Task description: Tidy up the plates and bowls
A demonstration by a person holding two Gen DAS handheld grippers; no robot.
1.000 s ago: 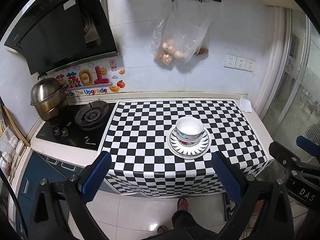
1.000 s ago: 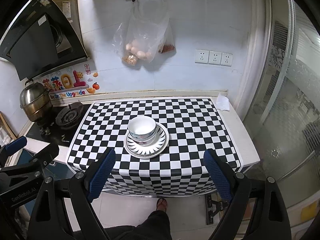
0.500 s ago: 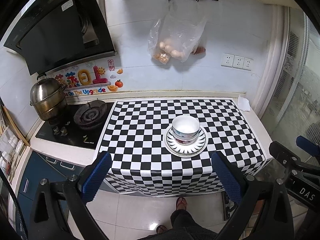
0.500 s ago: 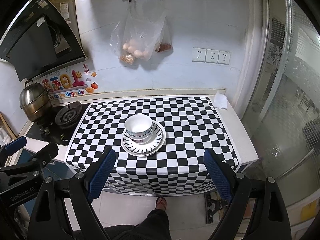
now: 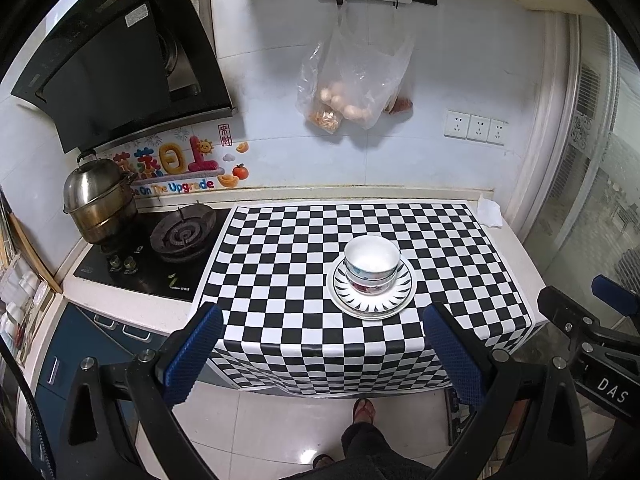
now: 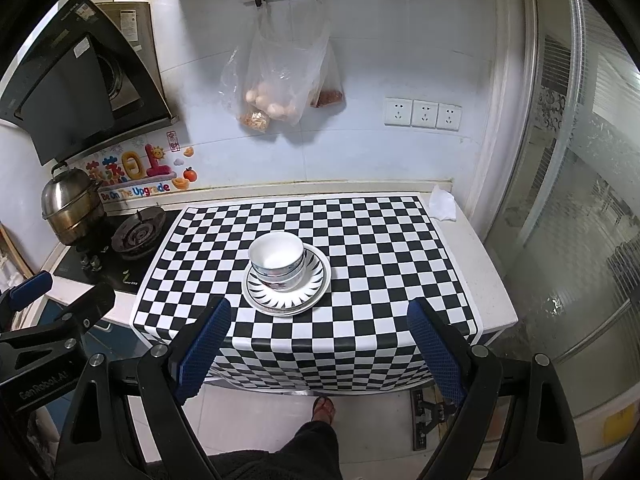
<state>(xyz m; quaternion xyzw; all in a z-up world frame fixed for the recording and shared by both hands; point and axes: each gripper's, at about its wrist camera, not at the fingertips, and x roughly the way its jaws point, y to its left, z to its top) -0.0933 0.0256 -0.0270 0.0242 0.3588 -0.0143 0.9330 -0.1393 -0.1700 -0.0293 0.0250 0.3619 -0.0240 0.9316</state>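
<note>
We see nested white ceramic bowls point(image 5: 372, 264) on stacked black-rayed white plates point(image 5: 372, 300); checkered worktop point(image 5: 280, 280) otherwise bare; steel pot point(image 5: 98, 200) far left. Both grippers' fingers point(image 5: 194, 354) point(image 6: 434, 354) released, apart.

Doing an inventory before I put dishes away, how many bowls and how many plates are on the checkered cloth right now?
Bowls: 2, nested together
Plates: 2, stacked under the bowls
Total: 4 dishes, one pile
</note>
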